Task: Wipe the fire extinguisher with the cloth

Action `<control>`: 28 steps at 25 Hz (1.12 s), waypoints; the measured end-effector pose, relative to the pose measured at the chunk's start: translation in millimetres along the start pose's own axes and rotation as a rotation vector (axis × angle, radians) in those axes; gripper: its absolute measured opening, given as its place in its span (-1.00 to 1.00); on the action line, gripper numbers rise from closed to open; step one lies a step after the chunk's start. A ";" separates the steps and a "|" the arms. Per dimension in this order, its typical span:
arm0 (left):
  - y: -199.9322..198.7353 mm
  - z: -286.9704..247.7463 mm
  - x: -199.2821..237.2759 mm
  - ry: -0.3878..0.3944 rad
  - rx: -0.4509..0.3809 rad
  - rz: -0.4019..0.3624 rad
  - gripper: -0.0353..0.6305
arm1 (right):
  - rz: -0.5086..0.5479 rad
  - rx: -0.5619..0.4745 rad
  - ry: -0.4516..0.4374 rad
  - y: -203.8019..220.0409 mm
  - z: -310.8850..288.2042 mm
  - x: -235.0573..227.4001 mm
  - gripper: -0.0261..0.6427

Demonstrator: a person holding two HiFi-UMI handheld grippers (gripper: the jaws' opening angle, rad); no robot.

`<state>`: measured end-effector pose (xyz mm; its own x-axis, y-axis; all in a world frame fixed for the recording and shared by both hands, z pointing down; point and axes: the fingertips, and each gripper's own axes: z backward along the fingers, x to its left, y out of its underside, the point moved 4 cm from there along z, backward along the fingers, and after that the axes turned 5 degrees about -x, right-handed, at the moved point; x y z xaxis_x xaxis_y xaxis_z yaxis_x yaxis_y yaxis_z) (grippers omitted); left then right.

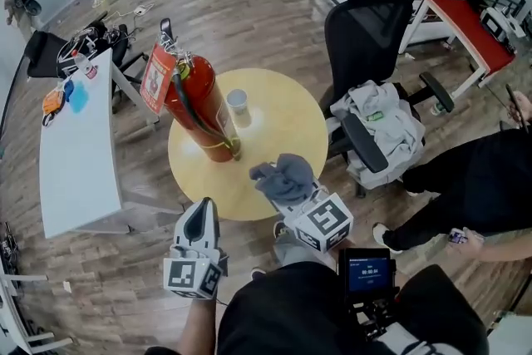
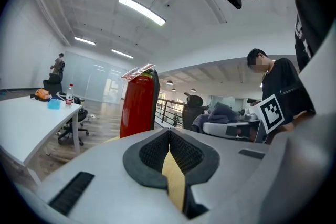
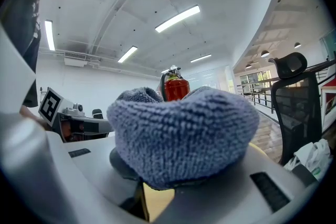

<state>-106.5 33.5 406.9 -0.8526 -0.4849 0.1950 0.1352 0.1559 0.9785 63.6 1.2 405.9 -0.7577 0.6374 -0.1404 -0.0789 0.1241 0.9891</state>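
Observation:
A red fire extinguisher [image 1: 199, 106] with a black hose and a hanging tag stands upright on the left part of a round yellow table [image 1: 283, 116]; it also shows as the fire extinguisher [image 2: 138, 103] and the fire extinguisher [image 3: 174, 86] ahead of each gripper. My right gripper [image 1: 287, 189] is shut on a bunched grey-blue cloth [image 1: 284, 176] over the table's near edge; the cloth [image 3: 181, 131] fills the right gripper view. My left gripper [image 1: 202, 216] hovers just off the table's near-left edge, shut, jaws pressed together with nothing held.
A paper cup [image 1: 238, 104] stands on the table beside the extinguisher. A black office chair [image 1: 378, 37] with clothes on it is to the right, a white desk [image 1: 75, 150] to the left. A seated person in black [image 1: 478, 179] is at right.

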 end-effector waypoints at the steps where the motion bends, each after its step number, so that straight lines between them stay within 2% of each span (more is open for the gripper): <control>1: -1.8 -6.7 0.5 -0.003 0.001 -0.002 -0.82 | 0.000 0.000 -0.005 -1.4 -3.5 -6.8 -0.62; 12: -11.9 -66.6 9.6 -0.063 -0.002 -0.026 -0.82 | 0.013 -0.003 -0.102 -5.8 -32.1 -61.9 -0.62; 18: -20.1 -83.8 30.8 -0.072 -0.001 -0.018 -0.82 | 0.101 0.060 -0.168 5.8 -44.1 -87.7 -0.62; 22: -20.3 -94.5 47.7 -0.051 -0.015 -0.022 -0.82 | 0.150 0.098 -0.217 10.8 -50.5 -103.8 -0.62; 25: -27.3 -100.3 53.6 -0.039 -0.019 -0.029 -0.82 | 0.186 0.082 -0.292 -6.1 -61.0 -104.7 -0.62; 28: -38.6 -104.3 62.0 -0.042 -0.028 -0.055 -0.82 | 0.209 0.029 -0.364 -41.5 -93.4 -96.9 -0.62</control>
<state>-111.9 -92.3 388.3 -0.8794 -0.4553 0.1388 0.1015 0.1054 0.9892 79.7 -136.8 382.5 -0.4766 0.8776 0.0514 0.0740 -0.0182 0.9971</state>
